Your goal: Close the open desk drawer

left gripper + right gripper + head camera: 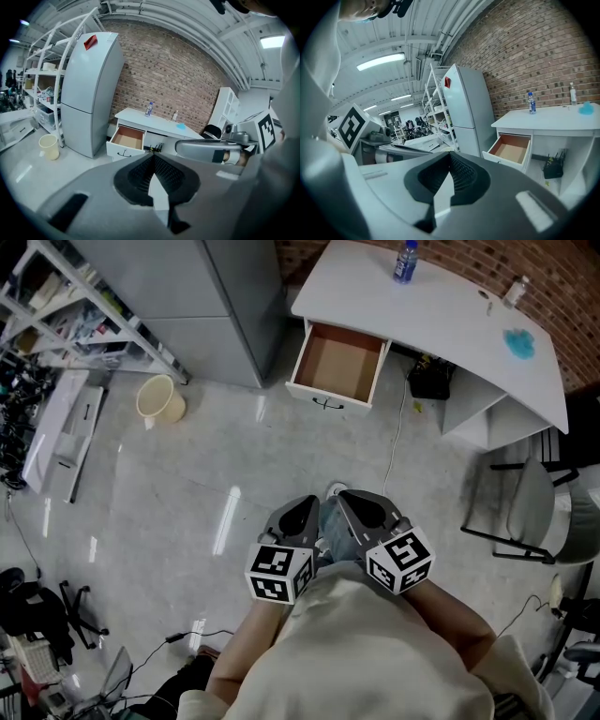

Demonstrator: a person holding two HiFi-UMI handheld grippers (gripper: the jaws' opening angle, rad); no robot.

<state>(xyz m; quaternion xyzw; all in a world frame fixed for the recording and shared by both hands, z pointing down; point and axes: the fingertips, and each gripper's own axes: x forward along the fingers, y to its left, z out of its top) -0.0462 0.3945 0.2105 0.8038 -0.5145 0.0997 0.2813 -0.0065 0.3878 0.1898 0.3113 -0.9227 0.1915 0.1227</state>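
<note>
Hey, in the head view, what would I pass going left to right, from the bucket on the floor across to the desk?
bucket → open drawer → blue bottle → blue cloth

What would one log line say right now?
drawer: open | left hand-held gripper: shut, empty | right hand-held gripper: shut, empty | both well short of desk

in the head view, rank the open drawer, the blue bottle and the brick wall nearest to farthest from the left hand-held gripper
1. open drawer, ahead of the left hand-held gripper, pulled out of the desk
2. blue bottle, on the desk, behind the drawer
3. brick wall, behind the desk
</note>
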